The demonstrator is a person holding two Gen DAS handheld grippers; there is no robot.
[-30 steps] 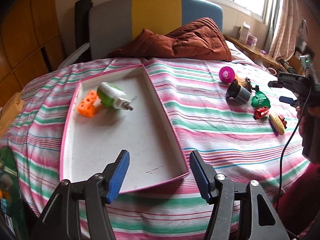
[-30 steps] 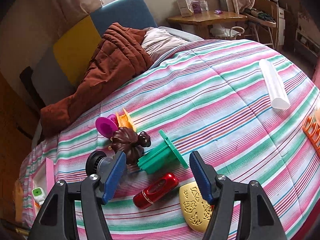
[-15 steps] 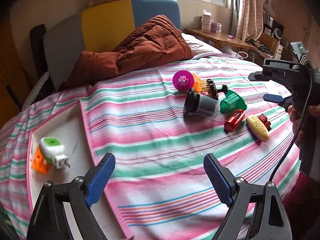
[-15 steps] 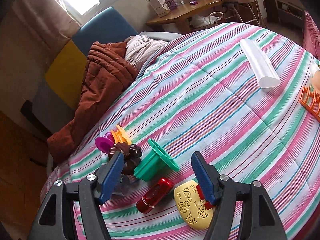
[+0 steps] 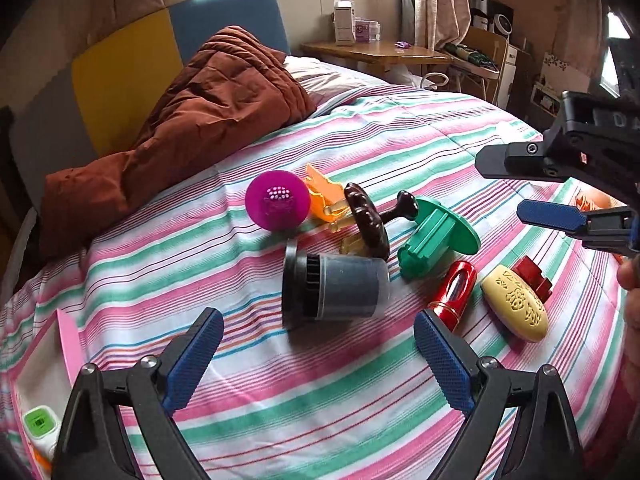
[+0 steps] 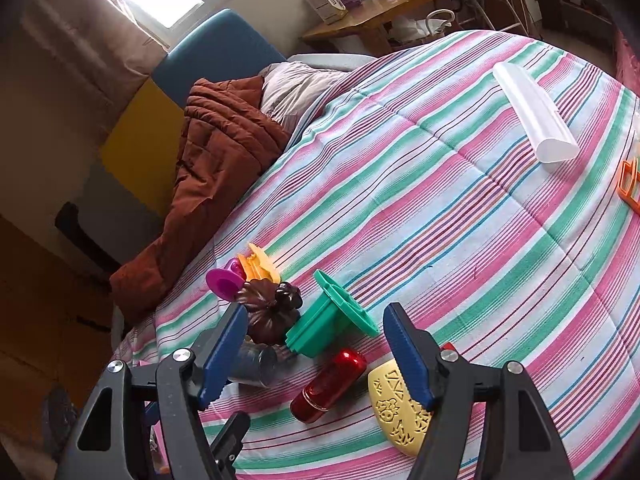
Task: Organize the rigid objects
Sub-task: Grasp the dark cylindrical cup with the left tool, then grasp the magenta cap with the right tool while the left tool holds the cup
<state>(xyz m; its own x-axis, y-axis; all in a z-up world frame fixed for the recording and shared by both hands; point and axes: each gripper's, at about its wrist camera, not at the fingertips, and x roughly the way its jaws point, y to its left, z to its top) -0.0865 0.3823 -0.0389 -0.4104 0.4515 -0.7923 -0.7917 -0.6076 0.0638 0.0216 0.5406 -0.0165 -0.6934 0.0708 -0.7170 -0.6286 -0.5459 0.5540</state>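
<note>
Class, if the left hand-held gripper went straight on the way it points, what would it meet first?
Probably the grey cup lying on its side, straight ahead of the open, empty left hand-held gripper; depth is uncertain.

The left gripper tilts steeply downward, its jaws spread wide and just opened further, nothing between the blue pads. The right gripper also angles down, jaws parted and empty, a hand behind it.
</note>
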